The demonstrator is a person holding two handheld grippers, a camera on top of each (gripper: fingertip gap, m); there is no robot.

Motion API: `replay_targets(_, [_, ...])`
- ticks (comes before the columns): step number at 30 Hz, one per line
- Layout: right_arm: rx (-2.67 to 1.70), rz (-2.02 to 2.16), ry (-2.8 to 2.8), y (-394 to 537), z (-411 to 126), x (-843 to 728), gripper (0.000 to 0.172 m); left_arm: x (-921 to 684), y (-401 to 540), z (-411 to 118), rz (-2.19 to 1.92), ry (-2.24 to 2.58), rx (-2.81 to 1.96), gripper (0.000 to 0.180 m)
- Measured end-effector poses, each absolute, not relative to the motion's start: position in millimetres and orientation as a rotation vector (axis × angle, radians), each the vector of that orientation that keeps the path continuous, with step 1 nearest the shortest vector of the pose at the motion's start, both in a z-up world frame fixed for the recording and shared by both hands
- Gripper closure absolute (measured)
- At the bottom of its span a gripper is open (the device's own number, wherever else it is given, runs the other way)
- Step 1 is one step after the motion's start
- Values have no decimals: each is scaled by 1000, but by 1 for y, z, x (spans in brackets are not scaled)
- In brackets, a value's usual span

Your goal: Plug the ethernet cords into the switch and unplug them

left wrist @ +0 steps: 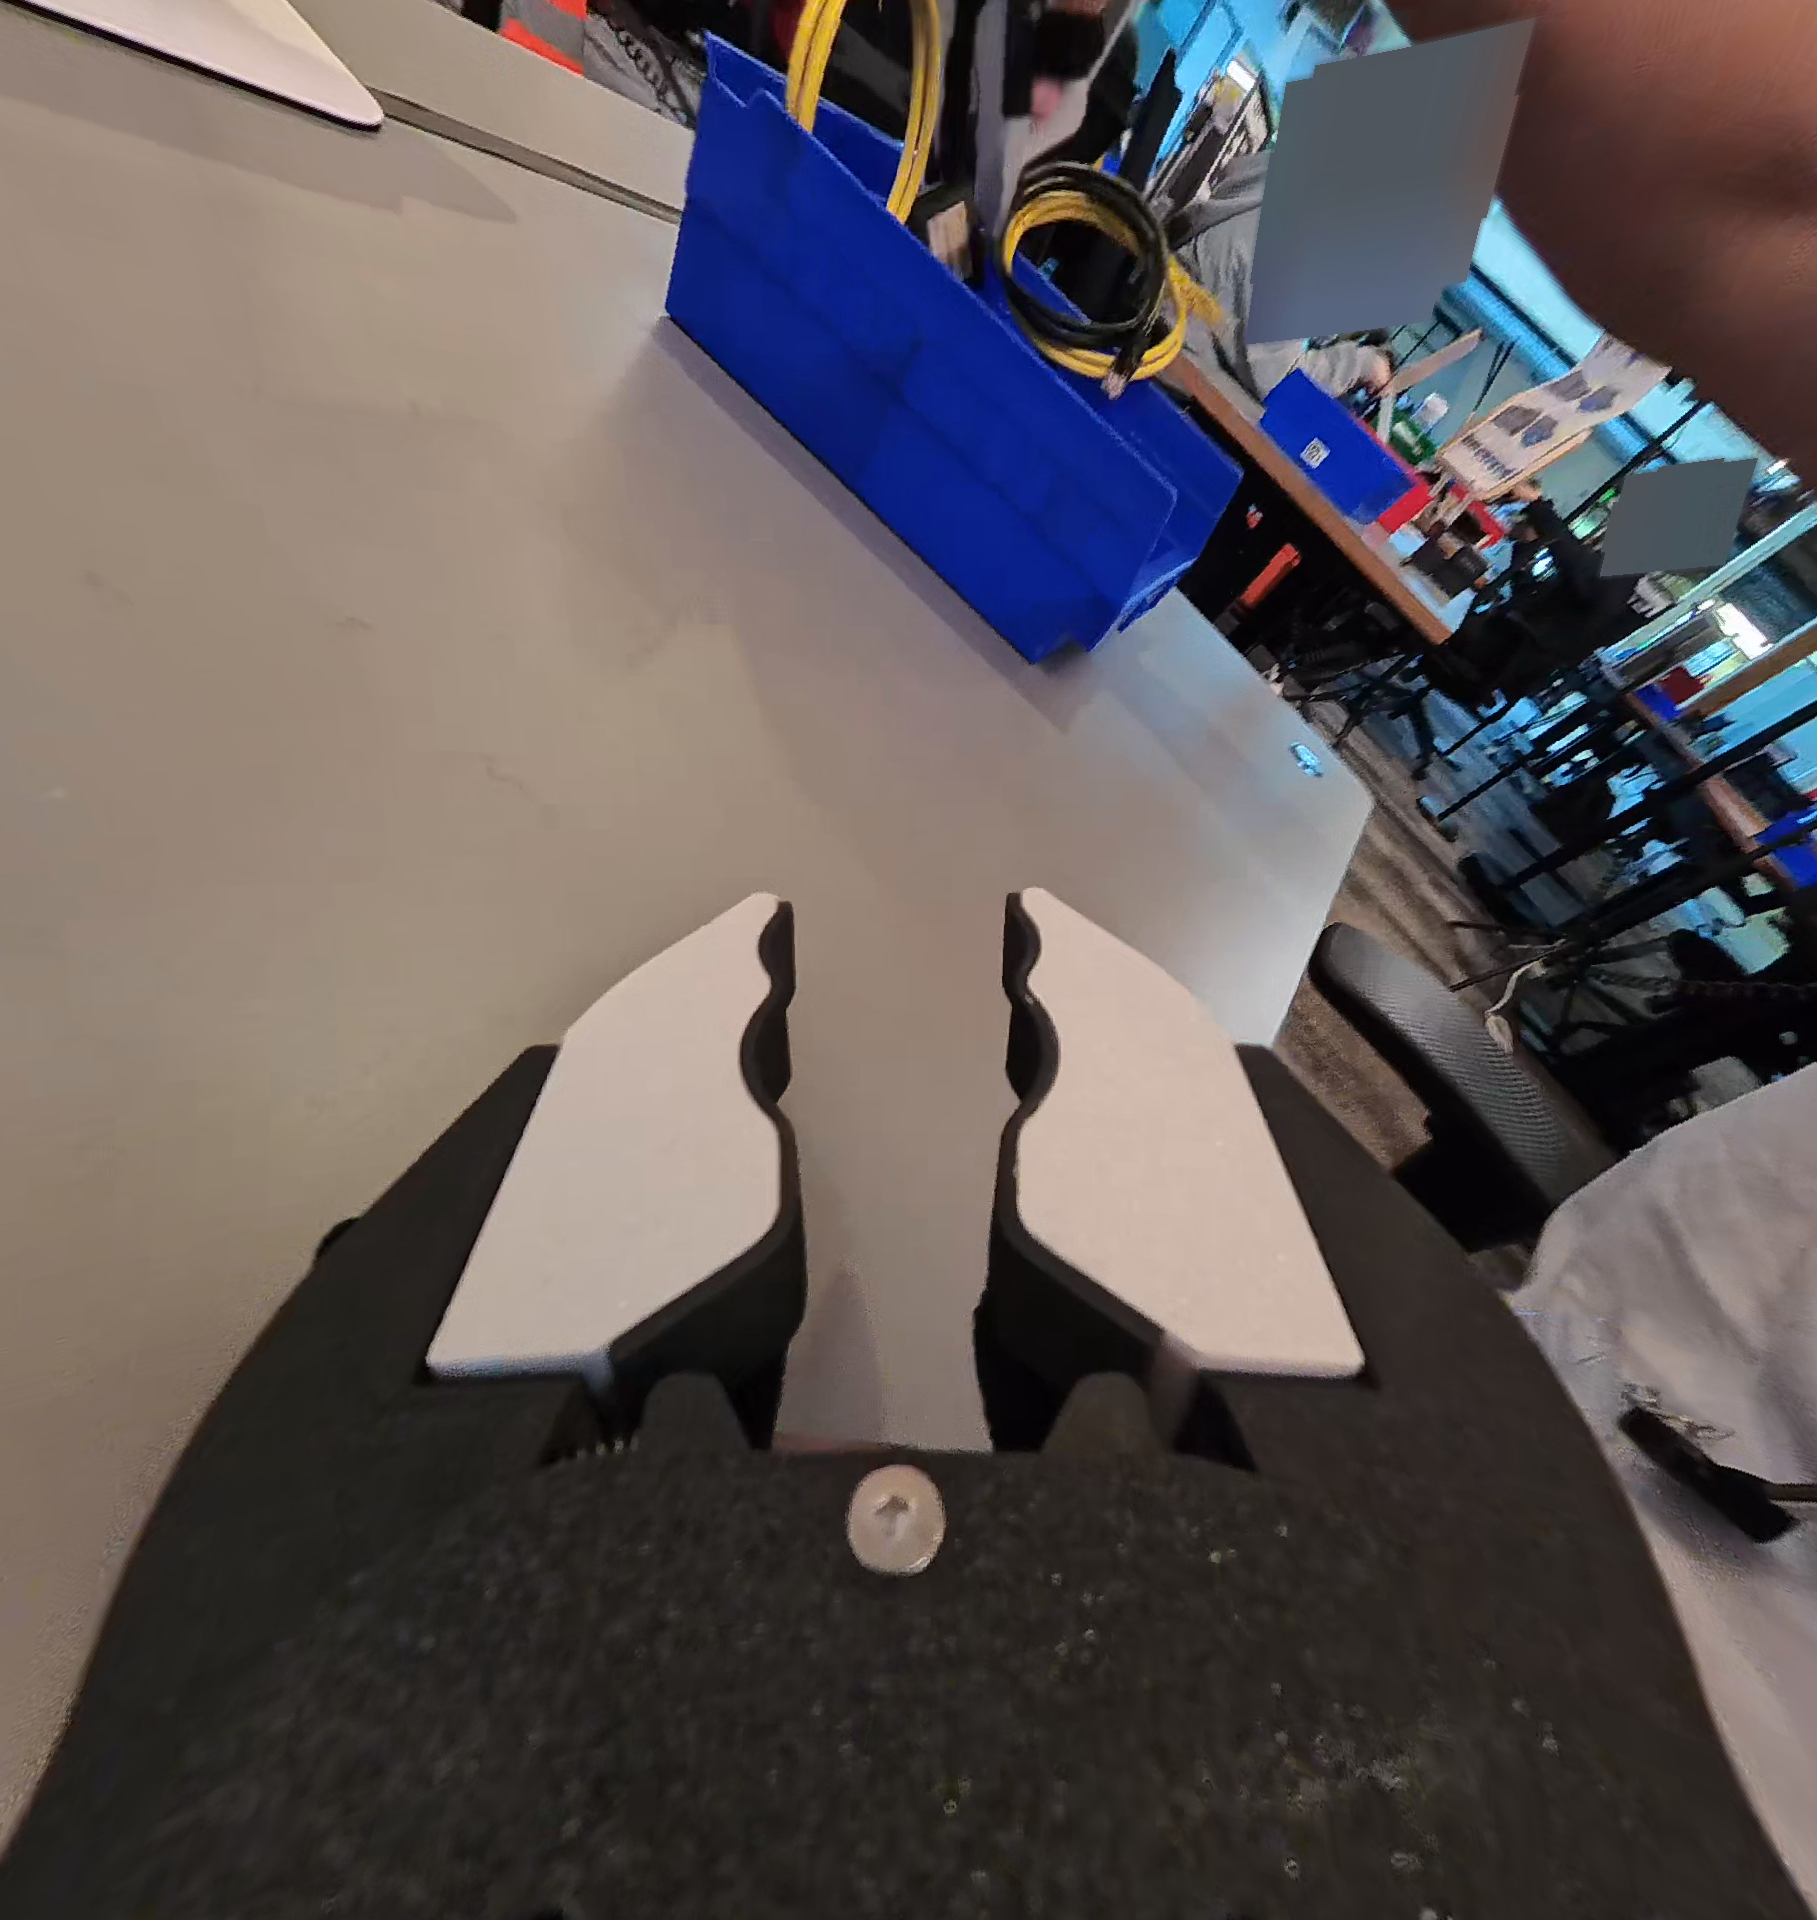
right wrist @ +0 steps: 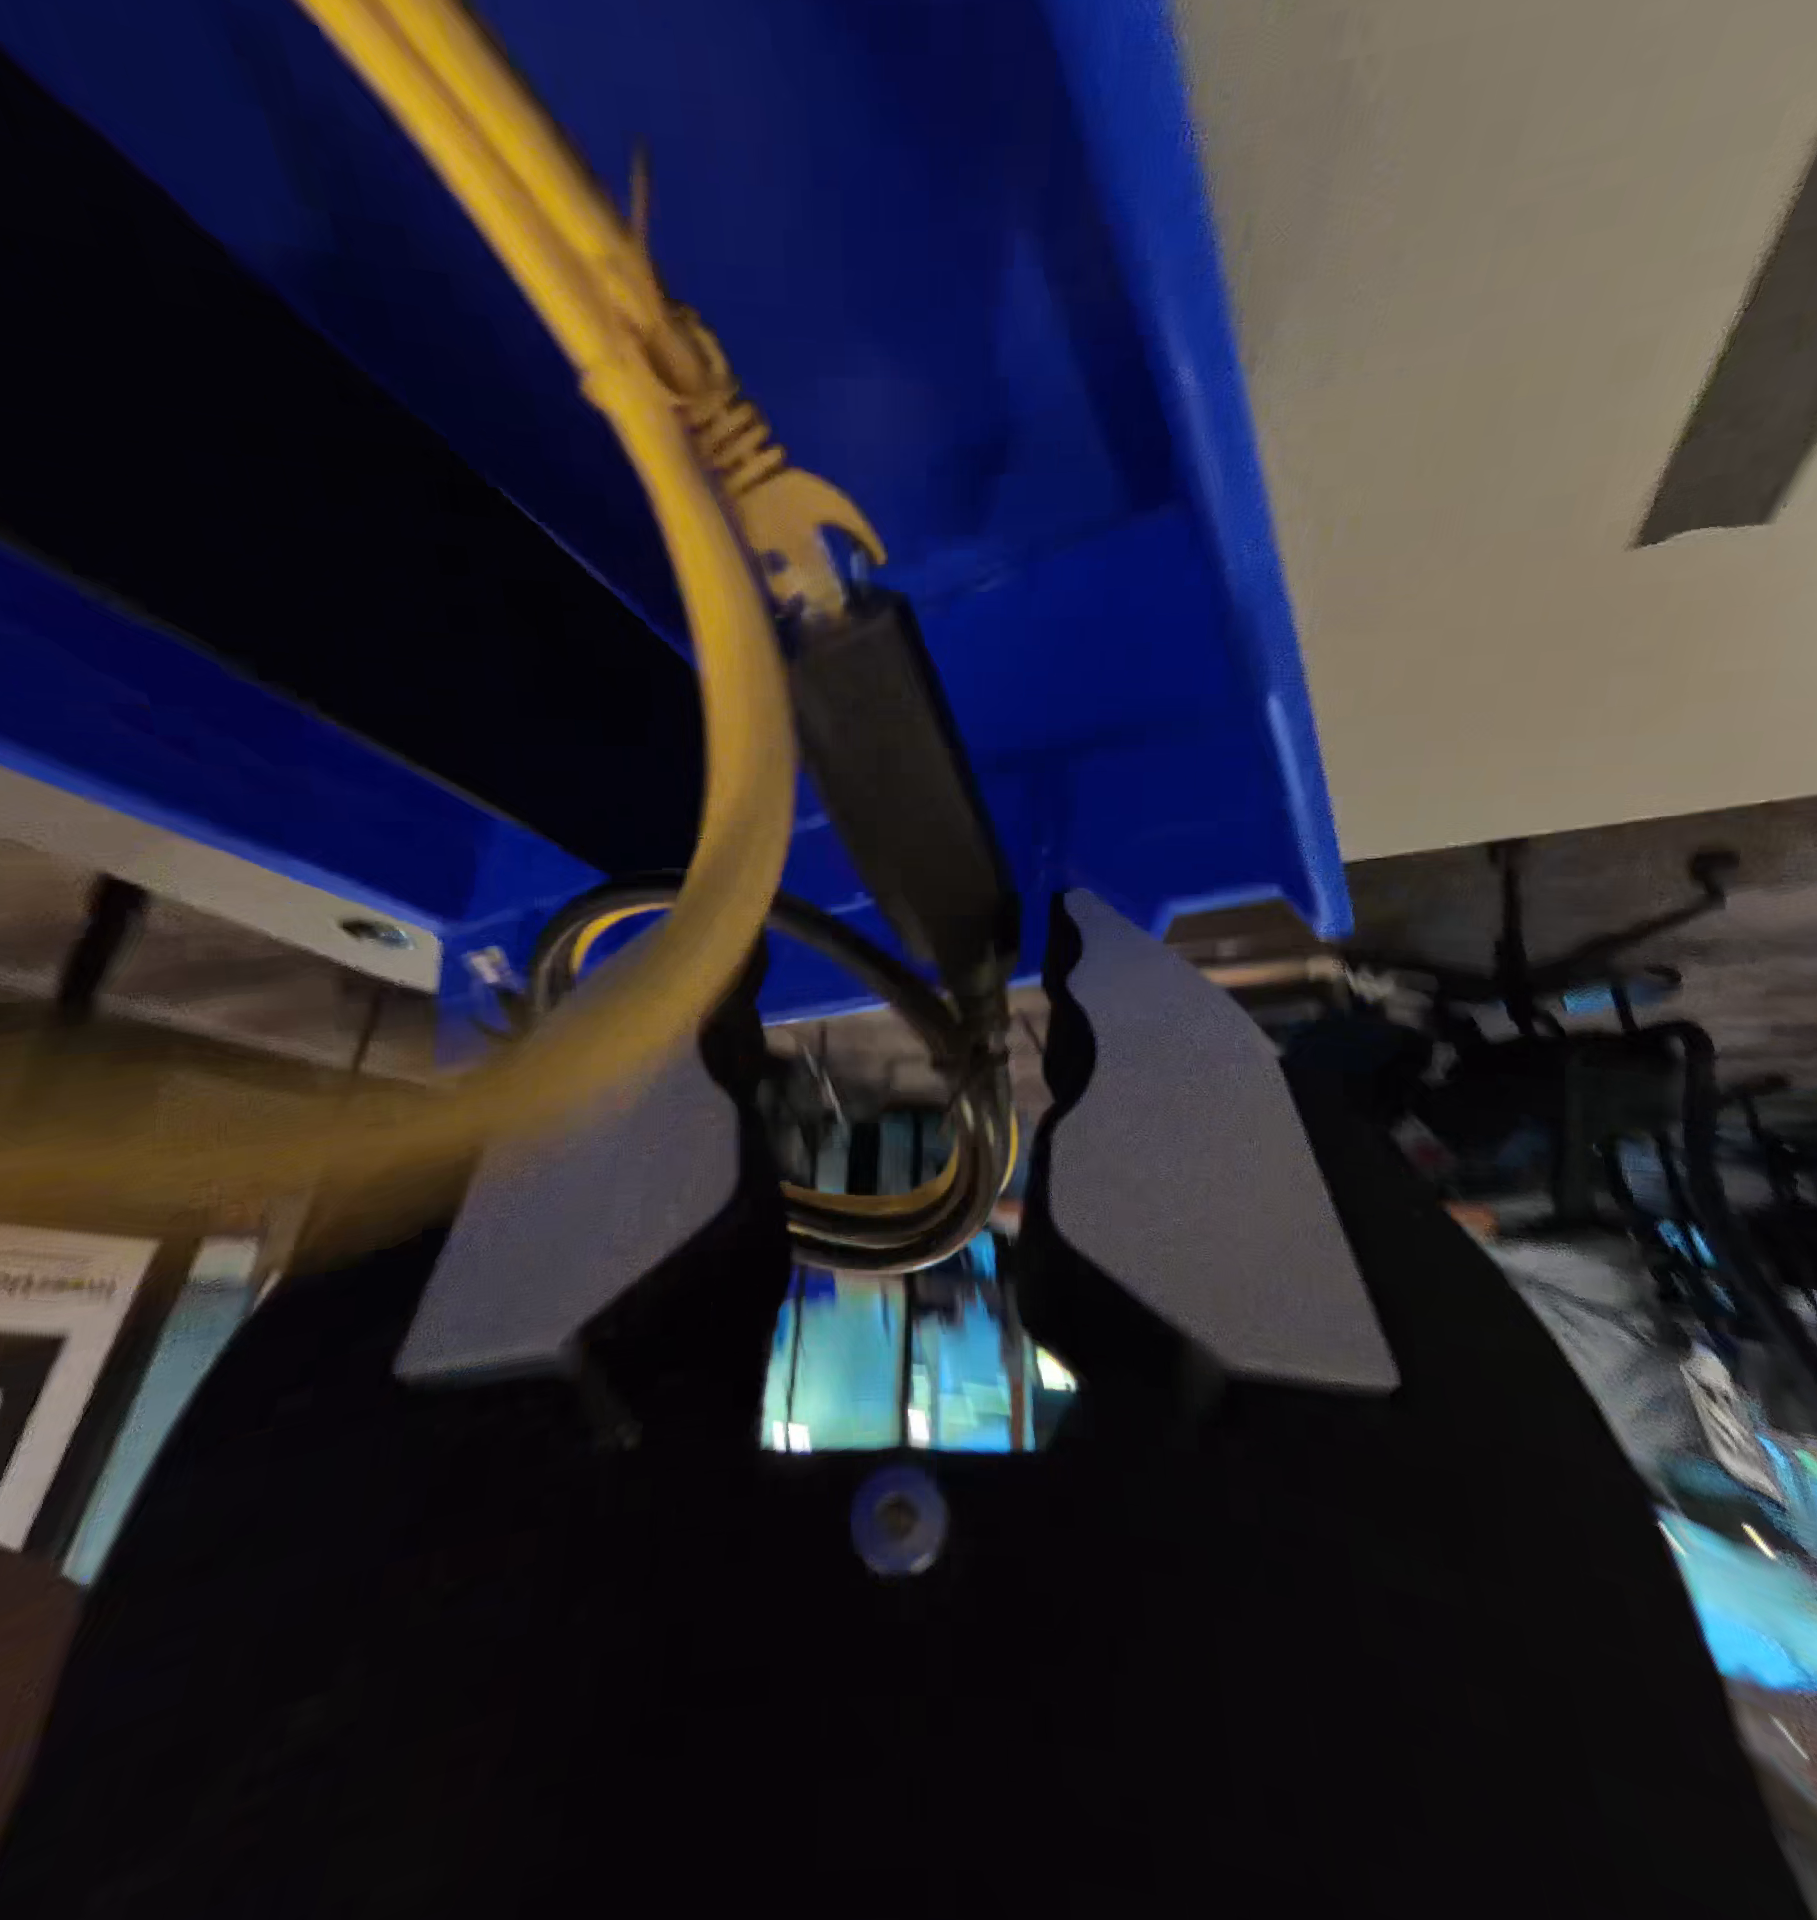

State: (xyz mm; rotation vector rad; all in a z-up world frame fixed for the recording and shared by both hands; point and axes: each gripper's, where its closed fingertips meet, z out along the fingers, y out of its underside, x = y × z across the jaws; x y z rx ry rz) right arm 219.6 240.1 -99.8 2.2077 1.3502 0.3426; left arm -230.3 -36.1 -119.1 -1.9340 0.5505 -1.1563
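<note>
In the left wrist view my left gripper (left wrist: 899, 914) is open and empty over the grey table (left wrist: 364, 623). A blue bin (left wrist: 935, 416) stands farther ahead, with yellow cords and a coiled yellow and black cord (left wrist: 1091, 270) in it. In the right wrist view my right gripper (right wrist: 899, 956) is at the blue bin (right wrist: 1039, 312) with its jaws apart. A slim black device (right wrist: 883, 769) with a yellow ethernet plug (right wrist: 779, 499) at its far end reaches down between the fingers. A gap shows between it and the right pad (right wrist: 1070, 997). A yellow cord (right wrist: 738, 748) crosses and hides the left fingertip.
A coil of yellow and black cord (right wrist: 914, 1216) hangs between the right fingers. The table's edge (left wrist: 1330, 883) runs at the right, with a dark chair (left wrist: 1455, 1060) beyond. A white flat object (left wrist: 260, 52) lies at the far left. A person's arm (left wrist: 1714, 208) is at upper right. Tip to tip, the grippers are about 55 cm apart.
</note>
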Motion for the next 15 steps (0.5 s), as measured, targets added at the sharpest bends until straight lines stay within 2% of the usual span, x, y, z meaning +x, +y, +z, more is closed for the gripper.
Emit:
replay_targets(4, [2582,270,1522,255,-35,210,103,-231,-37,-115,-1252,500,-1928,142])
replay_targets(8, [3010,259,1675,242,25,233,100,-230,-41,-113,-1273,512,-1923,142])
replay_targets(10, [3182,219,1709,218,28,256,100,-228,-43,-111,-1268,522,-1915,142])
replay_targets(12, [3379,83,1606,189,12,283,93,-227,-44,-111,-1276,532,-1915,142])
replay_targets(15, [3720,-613,1089,149,-21,306,70,-224,-45,-111,-1285,533,-1914,142])
